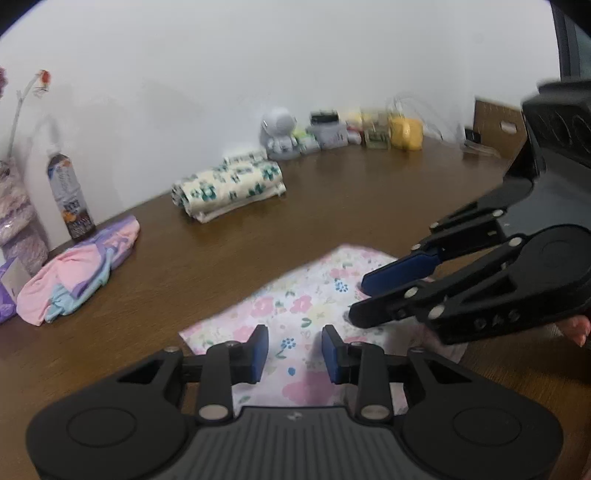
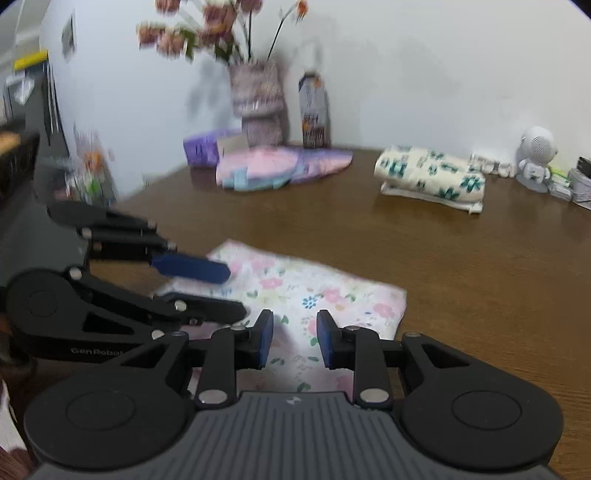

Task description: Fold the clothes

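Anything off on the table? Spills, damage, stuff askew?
No spills or damage. Only the pink and purple clothes lie in a crumpled heap by the vase, unlike the folded green-print garment.

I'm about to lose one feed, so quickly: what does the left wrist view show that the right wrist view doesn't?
Only the left wrist view shows the yellow object among the clutter by the wall and the brown box at the table's far right. Only the right wrist view shows the flower blooms above the vase and the dark shelving on the left. Both show the floral cloth lying flat under both open grippers, the folded green-patterned garment, the pink-and-purple pile, and the bottle.
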